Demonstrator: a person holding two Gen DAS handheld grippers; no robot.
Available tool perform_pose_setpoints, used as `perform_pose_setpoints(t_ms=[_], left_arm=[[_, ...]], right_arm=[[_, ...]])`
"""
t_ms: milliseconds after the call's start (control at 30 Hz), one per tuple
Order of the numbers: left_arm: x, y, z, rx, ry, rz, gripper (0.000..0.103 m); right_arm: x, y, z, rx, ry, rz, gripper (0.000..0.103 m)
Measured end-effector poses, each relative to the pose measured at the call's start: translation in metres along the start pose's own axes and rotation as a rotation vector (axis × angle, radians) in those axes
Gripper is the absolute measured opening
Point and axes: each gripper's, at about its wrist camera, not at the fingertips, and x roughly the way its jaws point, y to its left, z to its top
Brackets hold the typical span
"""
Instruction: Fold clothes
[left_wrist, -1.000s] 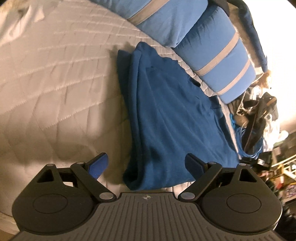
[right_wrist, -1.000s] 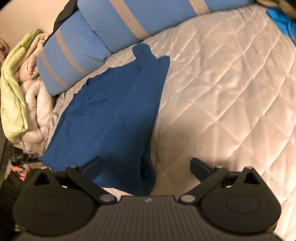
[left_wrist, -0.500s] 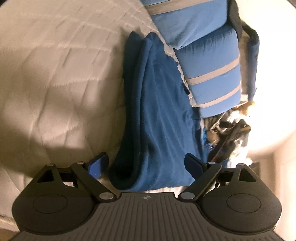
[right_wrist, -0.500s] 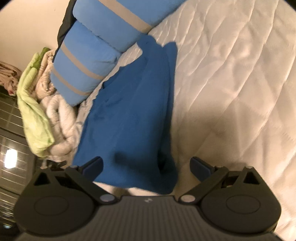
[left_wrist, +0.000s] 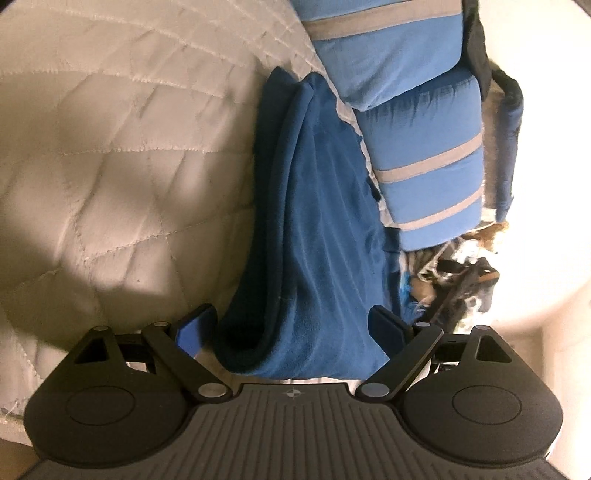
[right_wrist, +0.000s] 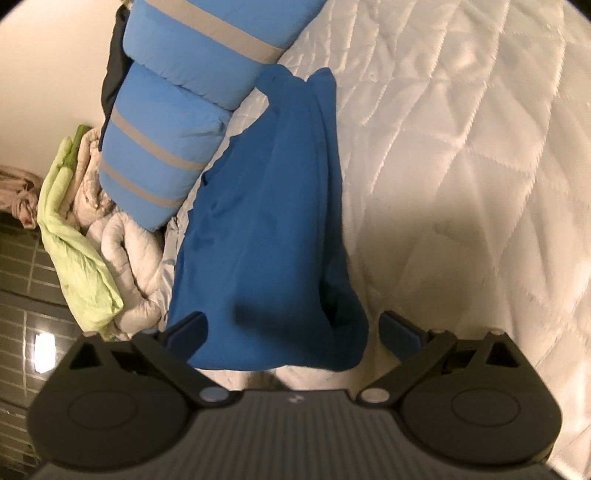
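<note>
Dark blue fleece garment (left_wrist: 317, 236): lay lengthwise-folded on white quilted bedspread (left_wrist: 110, 177), beside blue grey-striped pillows (left_wrist: 424, 166). Left gripper (left_wrist: 291, 326) and right gripper (right_wrist: 291, 328) spread wide at near hem, gripping nothing. Judged roughly half done; crosswise fold remaining.

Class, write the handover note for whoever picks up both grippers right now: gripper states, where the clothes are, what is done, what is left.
Left gripper: open, holding nothing, its fingers either side of the near end of the blue garment.
Right gripper: open, holding nothing, over the same near end.
The garment lies on the white quilt, beside the blue striped pillows.
Done: folded lengthwise into a long strip.
Left: probably grip the near end and fold it toward the far end.
</note>
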Motion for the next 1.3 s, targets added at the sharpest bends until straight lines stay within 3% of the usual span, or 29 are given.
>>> perform_pose_setpoints(t_ms=[100,200,367,467,633,1000,1300], left_arm=[[0.0,-0.015,-0.012,0.062,-0.058,0.077,0.091],[0.001,-0.026,-0.022,0.101,-0.105,0.138,0.091],[0.002,-0.039,-0.032,0.153,-0.163,0.22,0.091],[-0.001,-0.05,-0.037,0.219,-0.212,0.308,0.091],[-0.006,-0.071,-0.046,0.362,-0.27,0.42,0.091],[-0.002,-0.104,-0.069,0.623,-0.317,0.601,0.091],[-0.007,-0.098,-0.068,0.597,-0.319,0.589,0.091]], right_arm=[[0.001,-0.002,-0.005,0.033,-0.033,0.005,0.091],[0.004,-0.005,-0.009,0.07,-0.071,0.005,0.075],[0.005,-0.017,-0.011,0.153,-0.131,0.012,0.031],[0.005,-0.012,-0.014,0.144,-0.164,0.013,0.019],[-0.001,0.018,-0.017,0.048,-0.21,-0.033,0.016],[-0.006,0.089,-0.015,-0.164,-0.276,-0.09,0.014],[0.02,0.155,-0.013,-0.303,-0.291,-0.092,0.014]])
